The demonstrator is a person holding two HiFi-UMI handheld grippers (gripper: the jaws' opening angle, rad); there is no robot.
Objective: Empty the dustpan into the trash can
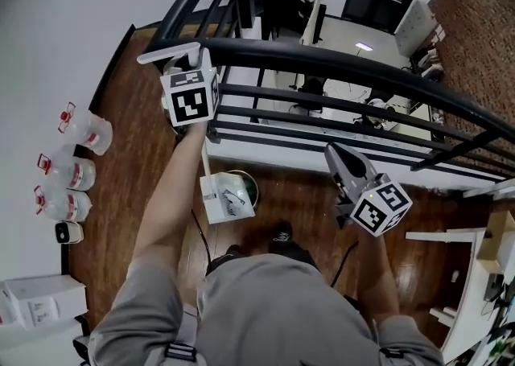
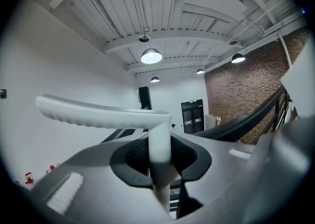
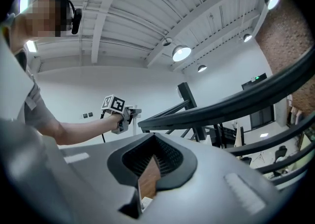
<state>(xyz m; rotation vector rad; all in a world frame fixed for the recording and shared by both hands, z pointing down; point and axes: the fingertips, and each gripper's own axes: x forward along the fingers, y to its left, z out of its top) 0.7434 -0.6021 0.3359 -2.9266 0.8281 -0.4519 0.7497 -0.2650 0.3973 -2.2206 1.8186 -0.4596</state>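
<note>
Clamping the shaft of the white plastic long-handled dustpan [image 1: 225,199] just under its grip, the left gripper [image 1: 191,63] holds the pan low, at the near-left rim of the round dark trash can [image 1: 246,185]. The right gripper [image 1: 338,159] is clenched on nothing, well apart on the right. No debris is visible. Tipping appears imminent or under way; completion cannot be confirmed.
</note>
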